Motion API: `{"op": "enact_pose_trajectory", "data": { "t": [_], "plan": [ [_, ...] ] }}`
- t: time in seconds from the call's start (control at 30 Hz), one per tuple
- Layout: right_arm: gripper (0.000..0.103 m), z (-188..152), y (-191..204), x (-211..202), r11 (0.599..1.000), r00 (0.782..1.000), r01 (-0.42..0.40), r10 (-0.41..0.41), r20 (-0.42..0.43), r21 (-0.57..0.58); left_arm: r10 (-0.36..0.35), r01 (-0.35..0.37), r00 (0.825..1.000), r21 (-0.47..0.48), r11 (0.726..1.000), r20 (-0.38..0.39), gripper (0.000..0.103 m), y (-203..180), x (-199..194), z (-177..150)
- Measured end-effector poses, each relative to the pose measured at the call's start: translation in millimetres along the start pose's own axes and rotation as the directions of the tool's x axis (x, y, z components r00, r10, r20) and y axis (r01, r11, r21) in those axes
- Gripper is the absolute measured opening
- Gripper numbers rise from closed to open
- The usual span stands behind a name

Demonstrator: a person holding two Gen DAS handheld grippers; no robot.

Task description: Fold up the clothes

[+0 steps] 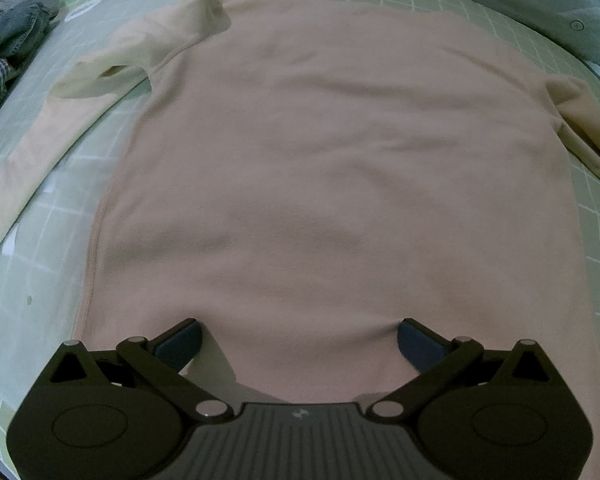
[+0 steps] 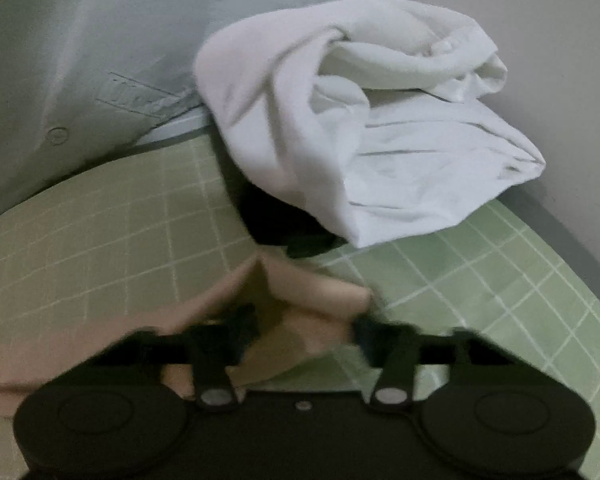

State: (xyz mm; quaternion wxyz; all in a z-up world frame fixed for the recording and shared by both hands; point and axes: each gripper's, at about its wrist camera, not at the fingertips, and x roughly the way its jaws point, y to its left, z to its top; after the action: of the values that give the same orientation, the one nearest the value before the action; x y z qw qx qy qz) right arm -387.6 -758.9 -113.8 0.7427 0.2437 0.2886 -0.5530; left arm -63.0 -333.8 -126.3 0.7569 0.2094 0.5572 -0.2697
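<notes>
A pale pink long-sleeved top lies flat on the green grid mat, its neck at the far side and its hem close to me. My left gripper stands open over the hem, its fingers spread wide on the cloth. The left sleeve is bent and shows a cream lining; the right sleeve runs off to the right. In the blurred right wrist view, my right gripper is shut on the end of the pink sleeve, which bunches up into a peak between the fingers.
A crumpled white garment lies on the mat just beyond the right gripper, with something dark under its near edge. Denim and checked clothes are piled at the far left. A pale grey cloth hangs behind the mat.
</notes>
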Motion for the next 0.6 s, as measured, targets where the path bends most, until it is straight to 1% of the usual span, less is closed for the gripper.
{"op": "enact_pose_trajectory", "data": {
  "t": [0.07, 0.13, 0.23, 0.3, 0.33, 0.4, 0.47, 0.5, 0.53, 0.57, 0.6],
  "plan": [
    [0.007, 0, -6, -9, 1.0, 1.0, -0.019, 0.019, -0.003, 0.025, -0.002, 0.002, 1.0, 0.002, 1.0, 0.001, 0.103, 0, 0, 0],
    [0.007, 1, -13, -22, 0.999, 1.0, -0.024, 0.023, 0.012, 0.04, -0.003, 0.003, 1.0, 0.004, 1.0, 0.002, 0.103, 1, 2, 0],
    [0.006, 2, -24, -63, 0.993, 0.998, -0.046, 0.042, 0.045, 0.104, -0.004, 0.004, 1.0, 0.005, 1.0, 0.009, 0.103, 2, 3, 0],
    [0.006, -1, -32, -97, 0.983, 0.996, -0.066, 0.054, 0.071, 0.174, -0.003, 0.003, 1.0, 0.004, 1.0, 0.016, 0.103, 2, 2, -3],
    [0.006, -4, -35, -110, 0.978, 0.996, -0.066, 0.053, 0.068, 0.197, -0.003, 0.003, 1.0, 0.004, 1.0, 0.02, 0.103, 2, 2, -4],
    [0.007, -15, -41, -129, 0.974, 0.999, -0.046, 0.038, 0.036, 0.221, -0.003, 0.003, 1.0, 0.004, 1.0, 0.025, 0.103, 3, 2, -6],
    [0.007, -36, -42, -128, 0.979, 0.998, 0.014, -0.002, -0.057, 0.202, -0.003, 0.003, 1.0, 0.005, 1.0, 0.029, 0.103, 4, 2, -7],
    [0.007, -47, -43, -126, 0.978, 0.994, 0.037, -0.015, -0.108, 0.203, -0.004, 0.003, 1.0, 0.006, 1.0, 0.03, 0.103, 4, 2, -7],
    [0.007, -57, -46, -125, 0.973, 0.988, 0.043, -0.007, -0.155, 0.227, -0.004, 0.003, 1.0, 0.007, 1.0, 0.031, 0.103, 4, 2, -8],
    [0.007, -65, -48, -127, 0.965, 0.984, 0.035, 0.012, -0.18, 0.258, -0.004, 0.004, 1.0, 0.008, 1.0, 0.03, 0.103, 4, 2, -8],
    [0.007, -70, -49, -131, 0.961, 0.983, 0.026, 0.026, -0.183, 0.276, -0.004, 0.004, 1.0, 0.009, 1.0, 0.03, 0.103, 4, 3, -8]
  ]
}}
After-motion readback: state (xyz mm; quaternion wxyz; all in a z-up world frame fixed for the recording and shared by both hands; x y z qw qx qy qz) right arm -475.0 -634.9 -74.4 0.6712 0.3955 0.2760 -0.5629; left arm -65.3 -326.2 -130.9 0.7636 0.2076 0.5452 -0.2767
